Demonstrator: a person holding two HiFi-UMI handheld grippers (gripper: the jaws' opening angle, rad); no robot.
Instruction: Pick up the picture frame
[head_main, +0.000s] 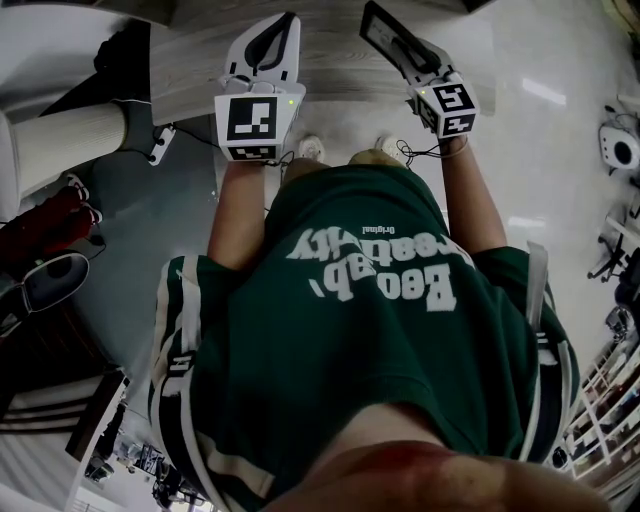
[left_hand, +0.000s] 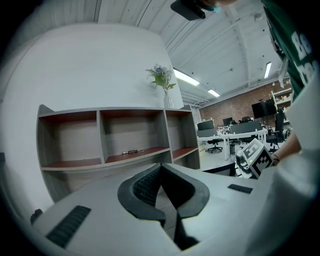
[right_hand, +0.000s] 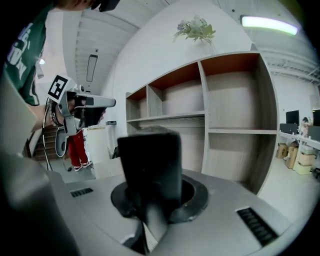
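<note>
The right gripper holds the picture frame. In the right gripper view the frame is a dark, flat rectangle. It stands upright between the jaws, which are narrow and press on its lower part from both sides. The frame is in the air and touches no shelf. Behind it is the open shelf unit, which is pale wood with reddish-brown boards, and a bunch of flowers stands on top of the unit.

In the head view the frame sticks forward from the right jaws, over a pale wood-grain surface at the upper edge of the picture.

The left gripper is empty. Its jaws are together, the tips meet, and nothing is between them. It points at the same shelf unit. A small dark thing lies on the middle shelf, but it is too small to name. The flowers are in a clear vase on the top board, near its right end.

The marker cube of the right gripper shows at the right side of the left gripper view. The person wears a green shirt with white letters.
</note>
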